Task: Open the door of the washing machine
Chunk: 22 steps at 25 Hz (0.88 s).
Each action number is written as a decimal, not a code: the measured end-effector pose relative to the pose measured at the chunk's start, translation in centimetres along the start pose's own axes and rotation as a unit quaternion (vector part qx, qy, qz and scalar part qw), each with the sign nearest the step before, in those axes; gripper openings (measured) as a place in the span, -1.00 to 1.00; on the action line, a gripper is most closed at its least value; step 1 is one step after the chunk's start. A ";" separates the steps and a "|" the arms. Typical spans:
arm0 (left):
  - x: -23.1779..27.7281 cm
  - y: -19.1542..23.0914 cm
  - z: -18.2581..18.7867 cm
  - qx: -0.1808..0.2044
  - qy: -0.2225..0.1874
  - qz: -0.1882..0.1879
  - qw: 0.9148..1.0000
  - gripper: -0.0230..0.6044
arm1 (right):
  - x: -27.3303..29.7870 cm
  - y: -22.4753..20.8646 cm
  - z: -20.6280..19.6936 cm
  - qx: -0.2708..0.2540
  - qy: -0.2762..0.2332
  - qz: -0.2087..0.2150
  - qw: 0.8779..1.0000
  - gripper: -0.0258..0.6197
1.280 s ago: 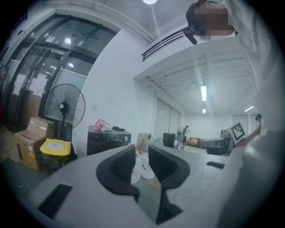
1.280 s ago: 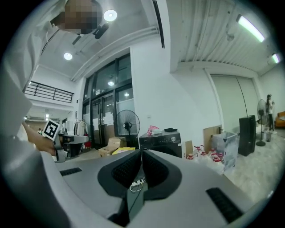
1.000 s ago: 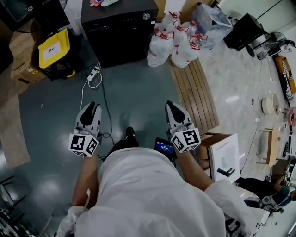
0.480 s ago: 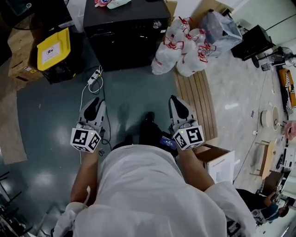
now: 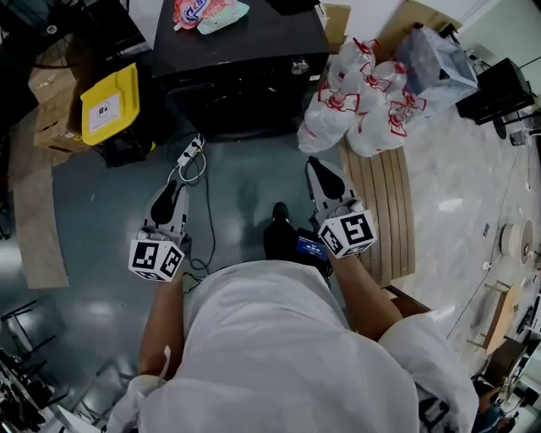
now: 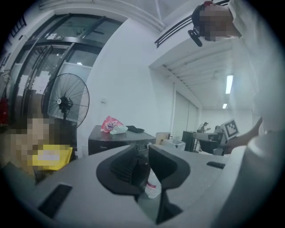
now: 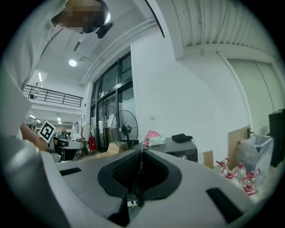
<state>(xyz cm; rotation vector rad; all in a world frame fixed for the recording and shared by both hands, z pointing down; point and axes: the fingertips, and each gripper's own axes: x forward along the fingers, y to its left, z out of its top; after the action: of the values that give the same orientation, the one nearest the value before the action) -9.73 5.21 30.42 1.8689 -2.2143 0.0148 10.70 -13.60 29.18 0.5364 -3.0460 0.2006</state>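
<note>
The black washing machine [image 5: 241, 59] stands at the top middle of the head view, its front door [image 5: 245, 101] closed and dark. A pink packet [image 5: 203, 13] lies on its lid. My left gripper [image 5: 169, 196] hangs over the floor a stretch short of the machine's left side, jaws slightly apart with nothing between them. My right gripper [image 5: 319, 173] is near the machine's lower right corner, jaws closed together and empty. In the left gripper view the washing machine [image 6: 111, 142] shows beyond the left gripper [image 6: 144, 164]. The right gripper [image 7: 140, 153] points at the washing machine [image 7: 182, 149] too.
A yellow-lidded box [image 5: 108, 103] stands left of the machine. A white power strip and cable [image 5: 190, 161] lie on the floor before it. Several tied white bags [image 5: 363, 93] pile up at the right, beside wooden slats [image 5: 385, 211]. A standing fan [image 6: 64, 102] is at the left.
The person has walked toward the washing machine, so it sits nearer and lower in the head view. Both grippers travelled forward with the body; their jaws look unchanged.
</note>
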 end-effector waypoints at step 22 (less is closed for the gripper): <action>16.6 9.6 -1.0 0.007 0.069 0.039 0.997 -0.52 | 16.4 -13.1 -2.4 0.022 0.021 0.038 0.999 -0.81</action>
<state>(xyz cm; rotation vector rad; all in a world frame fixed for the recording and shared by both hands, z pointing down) -21.35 -8.98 36.00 1.7318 -2.1963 0.1685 -0.17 -30.99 34.19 0.4133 -3.0298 0.2783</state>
